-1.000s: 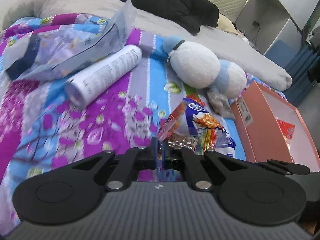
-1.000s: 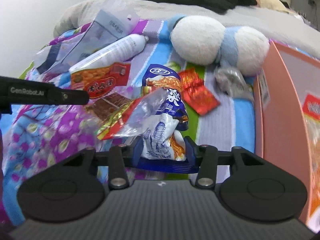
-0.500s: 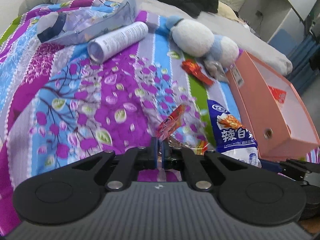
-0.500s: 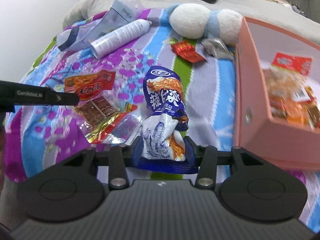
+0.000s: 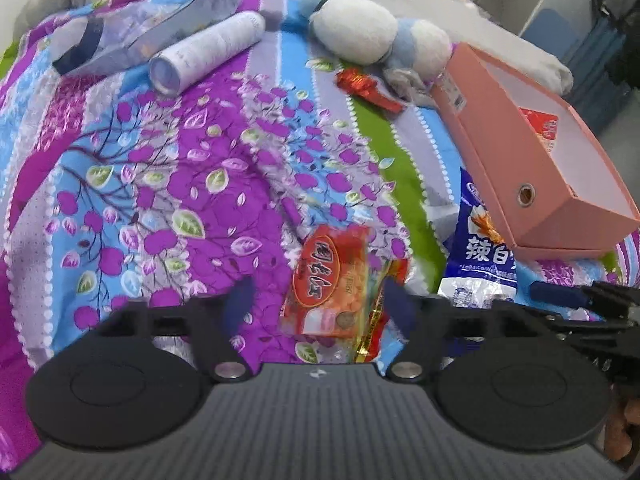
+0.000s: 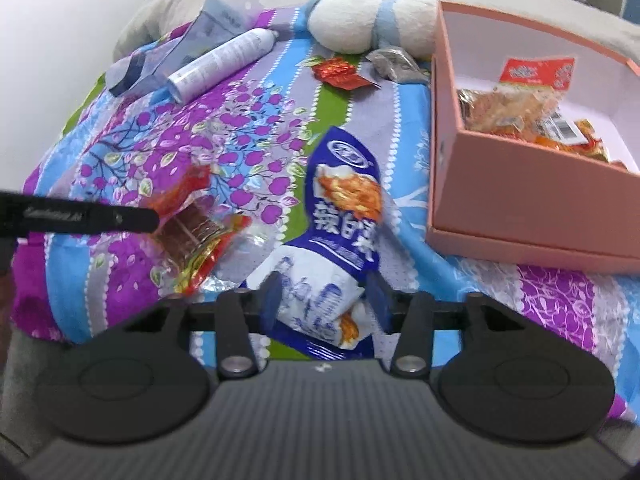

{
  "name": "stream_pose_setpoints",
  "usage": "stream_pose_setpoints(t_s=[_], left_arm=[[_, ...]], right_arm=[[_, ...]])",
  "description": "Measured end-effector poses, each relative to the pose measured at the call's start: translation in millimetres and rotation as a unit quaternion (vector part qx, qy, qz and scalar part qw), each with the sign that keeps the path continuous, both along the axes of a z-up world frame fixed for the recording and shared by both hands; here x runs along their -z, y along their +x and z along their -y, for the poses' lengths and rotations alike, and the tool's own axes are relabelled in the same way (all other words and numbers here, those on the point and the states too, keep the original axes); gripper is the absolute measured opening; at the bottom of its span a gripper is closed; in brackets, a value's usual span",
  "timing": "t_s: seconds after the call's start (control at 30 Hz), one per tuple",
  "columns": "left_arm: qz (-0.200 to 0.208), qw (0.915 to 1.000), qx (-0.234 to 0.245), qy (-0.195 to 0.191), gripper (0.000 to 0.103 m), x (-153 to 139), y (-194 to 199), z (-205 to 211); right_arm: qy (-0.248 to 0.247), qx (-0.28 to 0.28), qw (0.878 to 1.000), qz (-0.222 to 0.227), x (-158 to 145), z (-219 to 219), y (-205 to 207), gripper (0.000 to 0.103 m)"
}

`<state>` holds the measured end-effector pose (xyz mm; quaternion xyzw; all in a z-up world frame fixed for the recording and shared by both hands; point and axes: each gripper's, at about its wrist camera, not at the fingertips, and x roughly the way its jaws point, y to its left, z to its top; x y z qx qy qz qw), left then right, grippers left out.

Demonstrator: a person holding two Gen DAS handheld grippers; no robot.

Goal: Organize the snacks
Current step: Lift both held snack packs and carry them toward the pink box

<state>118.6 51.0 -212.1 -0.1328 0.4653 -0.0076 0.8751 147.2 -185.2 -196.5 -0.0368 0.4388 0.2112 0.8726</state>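
Note:
My left gripper [image 5: 320,306] is opening its jaws. A red-orange snack packet [image 5: 332,284] lies blurred between them on the floral bedspread, and the pads are off it. My right gripper [image 6: 325,300] is opening too, with the lower end of a blue-and-white snack packet [image 6: 344,208] loose between its fingers. That packet [image 5: 480,256] rests against the near end of the pink box [image 5: 500,148]. The pink box [image 6: 500,184] holds several snack packets. In the right wrist view, the red-orange packet [image 6: 188,220] sits by the left gripper's black finger.
A small red packet [image 6: 340,74] and a crumpled silver wrapper [image 6: 394,64] lie near a white-and-blue plush toy [image 6: 352,26]. A white spray can [image 5: 208,50] and a clear plastic bag [image 5: 132,36] rest at the far left. Dark clothes lie behind.
Both grippers drew back toward the near edge of the bed beside the pink box. The left jaws opened and let go of the red-orange packet. The right jaws widened around the blue packet.

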Motion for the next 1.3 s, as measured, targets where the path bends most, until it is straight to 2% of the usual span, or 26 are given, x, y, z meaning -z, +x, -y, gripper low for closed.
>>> stream_pose_setpoints(t_s=[0.03,0.07,0.27,0.47,0.67,0.77,0.87,0.97,1.0,1.1,1.13,1.3], left_arm=[[0.004,1.0000,0.009,0.000,0.088,0,0,2],[0.004,0.9998,0.017,0.002,0.089,0,1,4],[-0.005,0.9971,0.064,0.042,0.091,10,13,23],[-0.012,0.9922,0.102,0.071,0.091,25,24,39],[-0.020,0.9847,0.131,0.113,0.091,43,34,52],[-0.028,0.9830,0.143,0.111,0.090,52,37,56],[-0.035,0.9845,0.136,0.105,0.089,57,40,55],[-0.041,0.9879,0.116,0.095,0.082,54,44,52],[-0.042,0.9886,0.111,0.093,0.081,54,45,51],[-0.041,0.9915,0.092,0.083,0.075,52,44,47],[-0.040,0.9921,0.087,0.081,0.073,51,43,46],[-0.038,0.9956,0.059,0.063,0.063,45,40,40]], right_arm=[[0.006,0.009,1.000,0.000,0,4,0,0.077],[0.013,0.017,1.000,0.002,0,6,1,0.079],[0.074,0.049,0.996,-0.017,3,22,17,0.080],[0.105,0.069,0.992,-0.027,6,31,31,0.079],[0.099,0.066,0.992,-0.037,15,21,37,0.079],[0.089,0.064,0.993,-0.044,22,13,42,0.079],[0.082,0.060,0.994,-0.046,28,6,47,0.078],[0.076,0.057,0.994,-0.056,35,1,50,0.070],[0.078,0.053,0.994,-0.062,36,1,51,0.064],[0.078,0.048,0.994,-0.062,35,3,49,0.052],[0.074,0.044,0.995,-0.059,34,3,48,0.045],[0.060,0.039,0.997,-0.039,23,4,40,0.039]])
